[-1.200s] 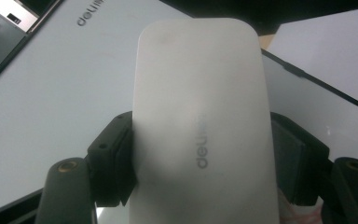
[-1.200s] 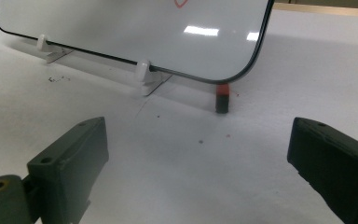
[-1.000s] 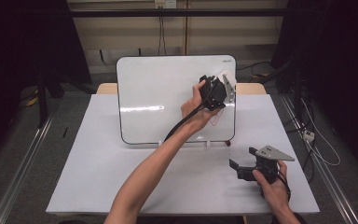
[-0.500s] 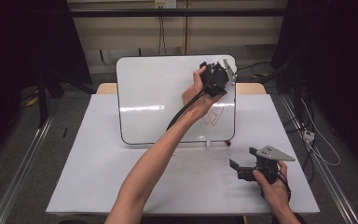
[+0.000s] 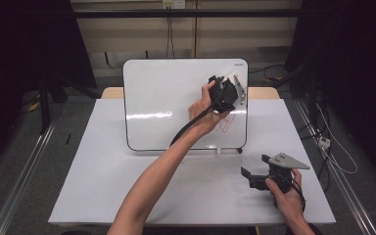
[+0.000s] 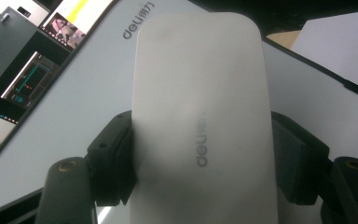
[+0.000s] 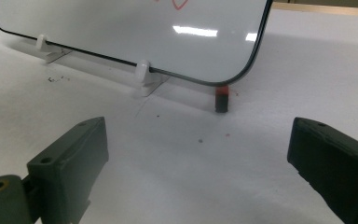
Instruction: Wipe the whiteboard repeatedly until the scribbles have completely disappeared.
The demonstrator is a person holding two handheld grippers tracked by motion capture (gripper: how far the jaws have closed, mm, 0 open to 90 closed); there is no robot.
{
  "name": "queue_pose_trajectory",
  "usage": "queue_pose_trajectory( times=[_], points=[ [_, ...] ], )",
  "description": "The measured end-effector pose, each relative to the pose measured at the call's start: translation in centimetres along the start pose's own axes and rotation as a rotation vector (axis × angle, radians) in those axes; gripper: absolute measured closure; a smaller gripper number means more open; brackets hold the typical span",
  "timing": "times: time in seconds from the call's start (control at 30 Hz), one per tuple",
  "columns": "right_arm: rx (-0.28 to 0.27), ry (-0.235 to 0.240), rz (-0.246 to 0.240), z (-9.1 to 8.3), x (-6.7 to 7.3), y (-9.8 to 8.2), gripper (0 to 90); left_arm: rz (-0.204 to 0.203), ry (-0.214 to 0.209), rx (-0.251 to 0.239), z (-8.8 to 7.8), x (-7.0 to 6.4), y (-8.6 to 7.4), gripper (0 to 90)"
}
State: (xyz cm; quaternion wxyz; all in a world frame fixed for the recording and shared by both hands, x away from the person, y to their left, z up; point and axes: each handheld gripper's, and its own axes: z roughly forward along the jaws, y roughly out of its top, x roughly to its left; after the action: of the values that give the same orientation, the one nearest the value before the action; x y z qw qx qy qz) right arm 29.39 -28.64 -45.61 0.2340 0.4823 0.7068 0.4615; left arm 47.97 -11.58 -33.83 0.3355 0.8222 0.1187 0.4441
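Eraser [image 6: 200, 116] against whiteboard [image 5: 166, 98]

Left gripper [image 5: 223, 93]: black, boxy body, with a grey three-cornered plate [image 5: 239, 88] fixed on top.
Left cable [image 5: 191, 125]: thick, black, trailing from the body along the bare forearm.
Left jaws: black blocks with rounded corners on dark round posts, each post capped by a brass-coloured screw.
Right gripper [image 5: 257, 177]: black, carrying a grey three-cornered plate with small holes.
Right jaws: matt dark grey, flat-faced rectangular pads, small screw holes in their tops.
Arms: bare, no sleeves seen.
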Motion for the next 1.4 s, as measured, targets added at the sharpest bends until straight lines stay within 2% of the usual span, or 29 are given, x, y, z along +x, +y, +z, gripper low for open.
queue_pose_trajectory(
  times=[0.33,0.37,1.13,1.4],
  points=[
    [-0.001,-0.006,-0.003,0.0,0.1,0.0,5.0,0.019,-0.017,-0.012,-0.9,-1.5,-1.9,31.2],
    [-0.001,-0.006,-0.002,0.0,0.1,0.0,5.0,0.012,-0.017,-0.017,-1.0,-1.7,-2.1,31.2],
    [0.002,-0.004,-0.011,0.0,0.3,0.0,5.1,0.052,-0.045,-0.017,-2.4,-4.6,-4.3,31.2],
    [0.002,-0.002,-0.005,0.1,0.3,0.1,5.1,0.092,-0.065,-0.016,-3.1,-6.9,-5.4,31.2]
  ],
)
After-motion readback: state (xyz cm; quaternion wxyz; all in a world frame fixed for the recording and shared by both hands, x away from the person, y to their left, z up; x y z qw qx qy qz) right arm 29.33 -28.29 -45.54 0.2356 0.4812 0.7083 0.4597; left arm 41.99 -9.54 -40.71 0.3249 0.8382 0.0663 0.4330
